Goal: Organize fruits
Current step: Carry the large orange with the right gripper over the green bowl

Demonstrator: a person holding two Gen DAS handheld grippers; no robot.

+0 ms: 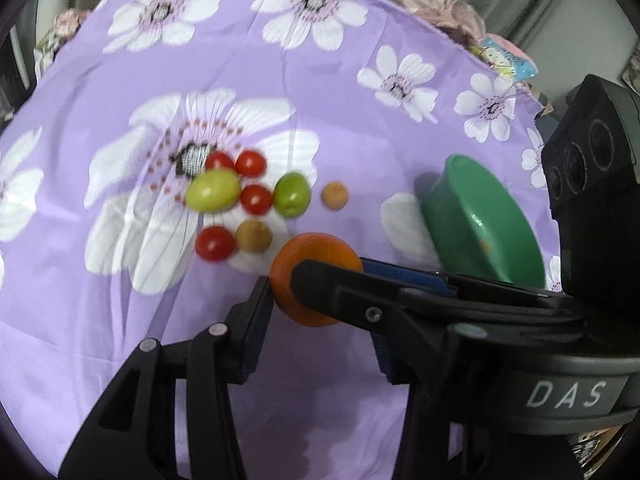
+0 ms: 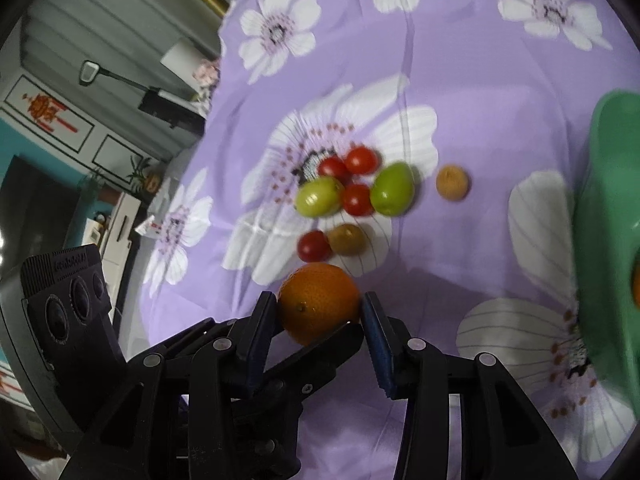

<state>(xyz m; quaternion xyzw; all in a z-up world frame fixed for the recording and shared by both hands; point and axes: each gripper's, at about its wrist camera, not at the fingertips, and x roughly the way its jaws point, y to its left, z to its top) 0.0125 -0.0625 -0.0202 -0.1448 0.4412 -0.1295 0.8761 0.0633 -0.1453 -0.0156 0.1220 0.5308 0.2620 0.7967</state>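
Gripping orange (image 2: 320, 300): right gripper (image 2: 320, 310) closed on it, low over worktop (image 2: 480, 80); left gripper (image 1: 276, 308) state unclear. Next, likely: carry to green bowl (image 2: 608, 200).

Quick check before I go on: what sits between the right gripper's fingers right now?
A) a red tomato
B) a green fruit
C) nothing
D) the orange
D: in the right wrist view the orange sits between the fingers of the right gripper, with a pad against each side of it, while the other fruits lie on the cloth beyond.
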